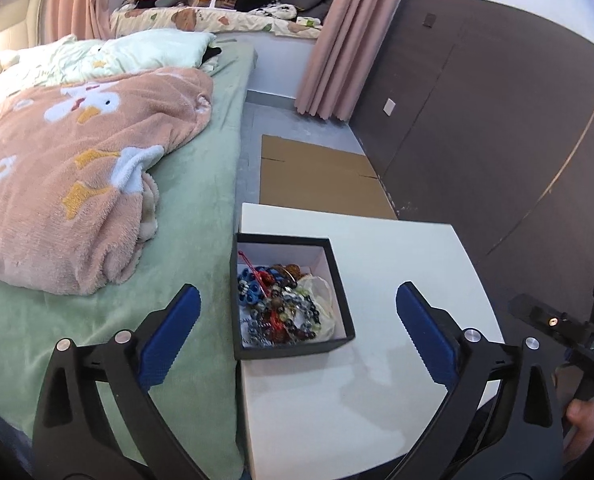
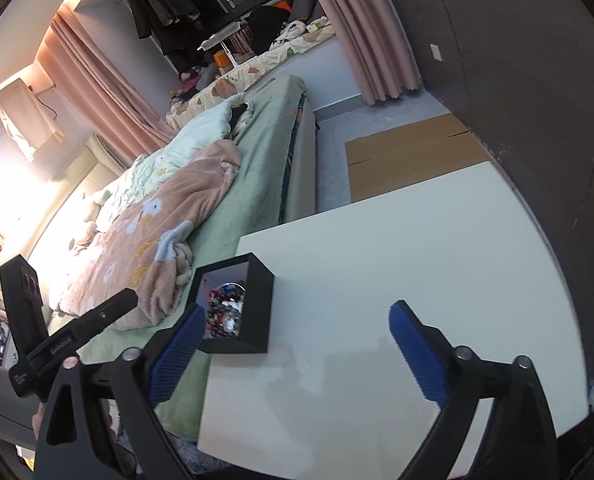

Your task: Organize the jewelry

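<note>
**Both tongs spread wide above the white table, jewelry in the black box**

The left gripper (image 1: 297, 312) is spread wide and holds nothing; it hangs over the table's left edge. The left wrist view looks down into the black box (image 1: 341, 280), which sits at the left edge of the white table (image 1: 397, 264), just beside the bed (image 1: 201, 208). Inside lies the jewelry (image 1: 281, 300), a tangled heap of coloured beads and strings beside a pale pouch.

The right wrist view is tilted and shows the box (image 2: 259, 312) from the side, so only a sliver of the jewelry (image 2: 225, 312) shows past its wall. The right gripper (image 2: 293, 320) is also wide apart and empty, over bare tabletop (image 2: 417, 248) right of the box.

A peach blanket (image 1: 77, 168) is bunched on the bed to the left. Flat cardboard (image 1: 317, 176) lies on the floor beyond the table, with pink curtains (image 1: 329, 40) farther off.
</note>
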Motion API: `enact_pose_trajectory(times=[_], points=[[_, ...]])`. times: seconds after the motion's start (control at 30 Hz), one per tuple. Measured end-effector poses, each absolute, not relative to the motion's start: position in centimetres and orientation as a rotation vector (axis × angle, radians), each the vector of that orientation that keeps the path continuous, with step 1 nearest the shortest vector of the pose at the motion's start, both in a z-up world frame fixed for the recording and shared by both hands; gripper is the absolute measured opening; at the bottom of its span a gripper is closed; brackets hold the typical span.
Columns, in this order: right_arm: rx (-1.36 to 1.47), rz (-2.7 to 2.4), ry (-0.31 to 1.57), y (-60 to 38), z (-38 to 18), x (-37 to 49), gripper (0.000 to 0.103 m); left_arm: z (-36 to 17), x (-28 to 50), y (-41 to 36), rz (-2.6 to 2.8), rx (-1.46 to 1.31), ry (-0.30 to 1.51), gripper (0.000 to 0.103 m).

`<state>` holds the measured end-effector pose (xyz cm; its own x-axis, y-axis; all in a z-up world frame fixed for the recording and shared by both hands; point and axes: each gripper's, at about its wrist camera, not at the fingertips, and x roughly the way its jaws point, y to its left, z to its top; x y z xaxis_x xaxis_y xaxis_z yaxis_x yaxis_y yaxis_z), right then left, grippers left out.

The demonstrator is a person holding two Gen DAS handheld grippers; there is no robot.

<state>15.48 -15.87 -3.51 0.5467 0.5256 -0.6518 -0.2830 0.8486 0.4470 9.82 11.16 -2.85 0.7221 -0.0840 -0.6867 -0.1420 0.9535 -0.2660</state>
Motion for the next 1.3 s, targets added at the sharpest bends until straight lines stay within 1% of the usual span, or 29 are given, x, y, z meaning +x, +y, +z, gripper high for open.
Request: enact_pose_trajectory(times=[0.3, 0.63, 1.1, 1.3], points=[[0.246, 0.479, 0.861, -18.9, -2.3, 13.1, 0.095, -1.6, 7.8, 7.9, -0.001, -0.257, 0.771, 0.098], [0.171, 0.448, 0.829, -21.1, -0.8, 11.0, 0.095, -0.6, 4.8, 4.5, -0.007, -0.178, 0.722, 0.098], [0.153, 0.43, 0.777, -22.5, -0.2, 9.7, 0.095, 1.0, 3.7, 4.6, 0.011, -0.166, 0.663, 0.098], [0.141, 0.426, 0.771, -22.3, -0.1, 9.3, 0.095, 0.9, 3.8, 4.2, -0.001, -0.158, 0.662, 0.098]])
